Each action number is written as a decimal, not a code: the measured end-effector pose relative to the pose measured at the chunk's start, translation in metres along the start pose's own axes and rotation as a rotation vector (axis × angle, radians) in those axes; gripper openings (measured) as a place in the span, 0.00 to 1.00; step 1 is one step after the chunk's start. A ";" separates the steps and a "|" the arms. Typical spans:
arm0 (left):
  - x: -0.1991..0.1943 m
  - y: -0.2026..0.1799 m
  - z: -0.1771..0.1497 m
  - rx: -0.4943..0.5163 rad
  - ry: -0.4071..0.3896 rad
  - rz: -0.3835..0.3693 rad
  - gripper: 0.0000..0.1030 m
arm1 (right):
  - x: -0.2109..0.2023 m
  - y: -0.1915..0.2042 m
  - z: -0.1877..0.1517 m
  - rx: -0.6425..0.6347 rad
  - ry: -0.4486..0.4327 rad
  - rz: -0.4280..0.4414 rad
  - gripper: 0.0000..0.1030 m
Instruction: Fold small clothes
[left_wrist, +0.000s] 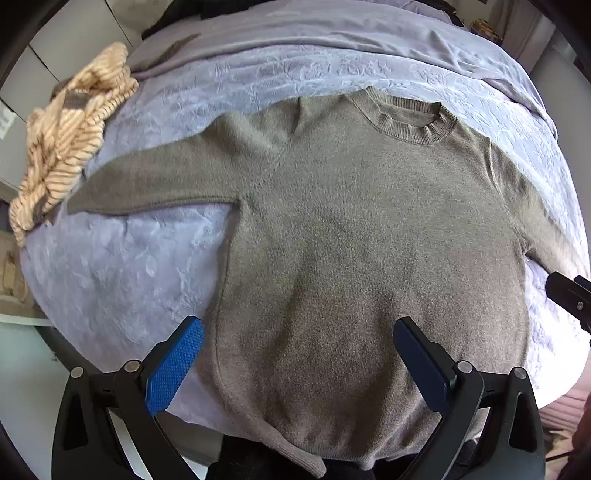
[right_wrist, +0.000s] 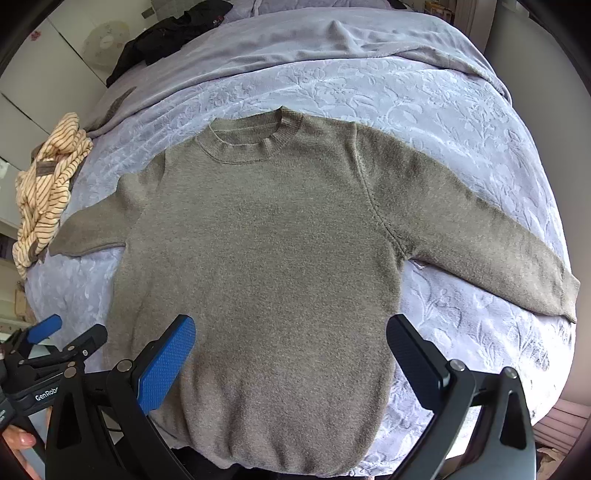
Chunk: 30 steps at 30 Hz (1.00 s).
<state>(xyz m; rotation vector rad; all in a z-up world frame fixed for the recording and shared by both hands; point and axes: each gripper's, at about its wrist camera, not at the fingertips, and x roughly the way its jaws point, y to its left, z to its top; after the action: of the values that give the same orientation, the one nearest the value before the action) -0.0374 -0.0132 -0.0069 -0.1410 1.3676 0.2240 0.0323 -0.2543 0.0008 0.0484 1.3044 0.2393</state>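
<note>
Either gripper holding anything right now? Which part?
Nothing held. Left gripper and right gripper are both open above the sweater, which lies flat on the bed.

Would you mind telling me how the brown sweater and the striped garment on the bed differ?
The brown sweater is plain grey-brown, while the striped garment is cream with thin dark stripes. The brown sweater lies flat with both sleeves spread out; the striped garment is crumpled in a heap. The sweater sits mid-bed before both open grippers; the striped garment lies at the bed's left edge. Both rest on the lilac bedspread.
</note>
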 end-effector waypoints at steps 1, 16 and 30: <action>0.001 0.002 0.001 0.001 0.004 -0.017 1.00 | 0.001 0.003 0.001 -0.007 0.001 -0.001 1.00; 0.055 0.161 0.068 -0.159 -0.032 -0.135 1.00 | 0.047 0.135 0.029 -0.036 0.015 0.016 1.00; 0.179 0.356 0.076 -0.702 -0.121 -0.628 1.00 | 0.102 0.270 0.045 -0.167 0.084 0.129 1.00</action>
<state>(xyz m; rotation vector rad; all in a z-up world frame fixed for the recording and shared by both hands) -0.0171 0.3638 -0.1562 -1.1055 1.0156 0.1683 0.0603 0.0337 -0.0385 -0.0196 1.3624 0.4634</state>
